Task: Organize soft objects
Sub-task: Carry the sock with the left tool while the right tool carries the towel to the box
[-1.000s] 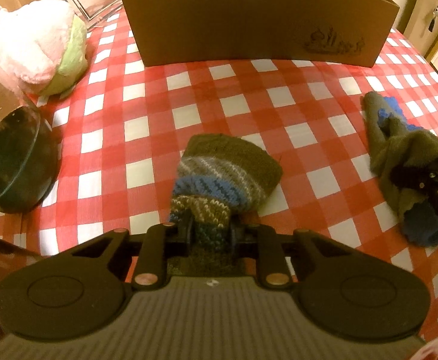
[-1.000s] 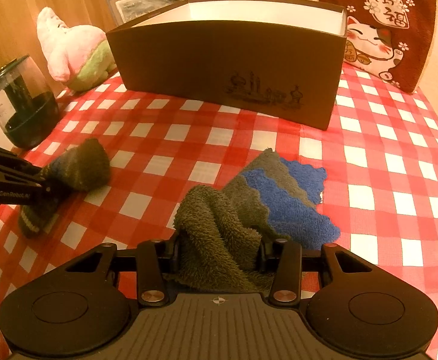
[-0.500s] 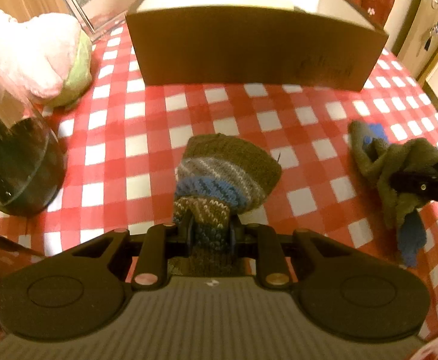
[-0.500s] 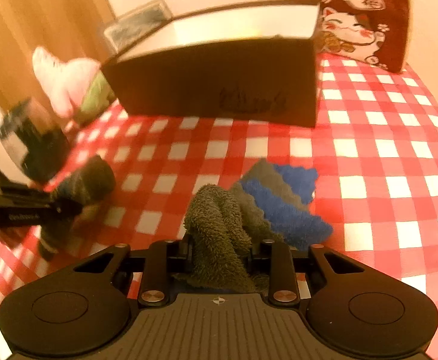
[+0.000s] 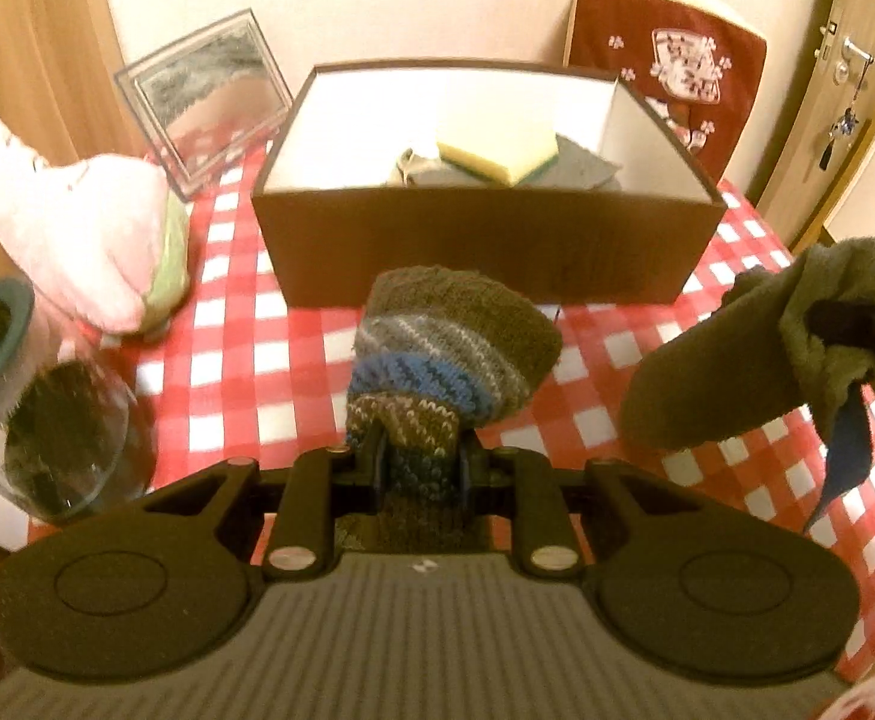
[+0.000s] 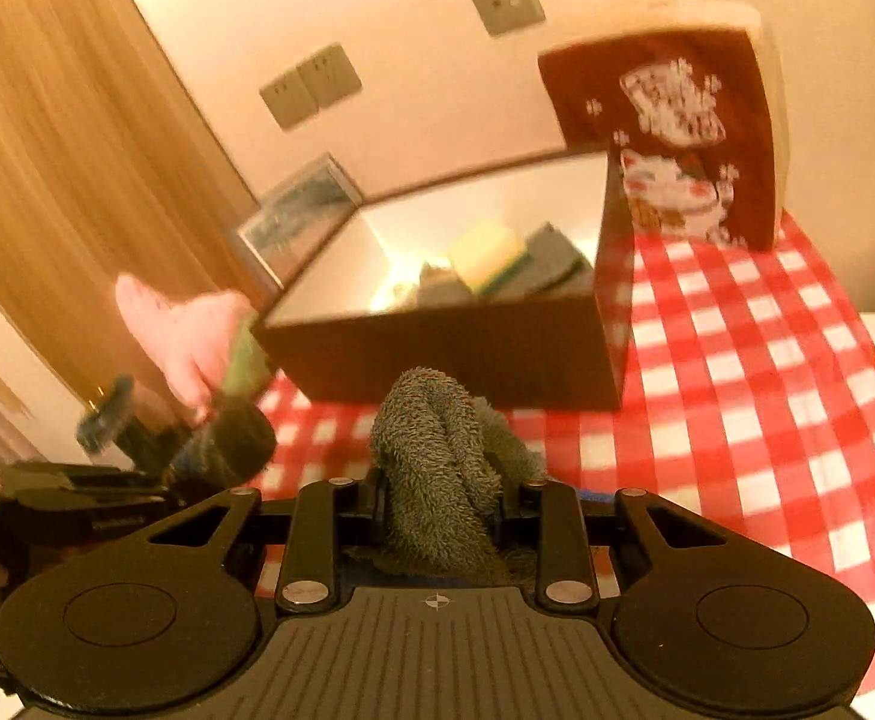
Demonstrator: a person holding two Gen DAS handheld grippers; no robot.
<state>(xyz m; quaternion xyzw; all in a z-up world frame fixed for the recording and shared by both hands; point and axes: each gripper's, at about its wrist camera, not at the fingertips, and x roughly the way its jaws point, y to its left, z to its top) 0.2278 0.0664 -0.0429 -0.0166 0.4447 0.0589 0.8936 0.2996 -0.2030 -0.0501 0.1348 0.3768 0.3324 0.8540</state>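
A knitted sock [image 5: 455,336], striped brown, grey and blue, hangs above the checked tablecloth [image 5: 245,360] with my left gripper [image 5: 422,462] shut on its cuff. My right gripper [image 6: 437,498] is shut on a bunched grey-green towel [image 6: 431,438], which the left wrist view shows lifted at the right [image 5: 707,372], a blue cloth dangling beneath it. Beyond both stands an open brown box [image 5: 485,240] with a white inside. It holds a yellow sponge [image 5: 497,153] and grey cloths [image 5: 581,165]. The left gripper [image 6: 77,498] and the sock [image 6: 239,432] show at the left of the right wrist view.
A pink plush toy [image 5: 71,228] lies left of the box, and a glass jar [image 5: 47,408] stands near the table's left edge. A picture frame [image 5: 209,90] leans behind. A red cat-print cushion [image 5: 671,60] sits right of the box, near a door [image 5: 845,60].
Both grippers have risen, lifting the sock and the towel off the table. The views now look down into the box. The right gripper has tilted and its view has blurred.
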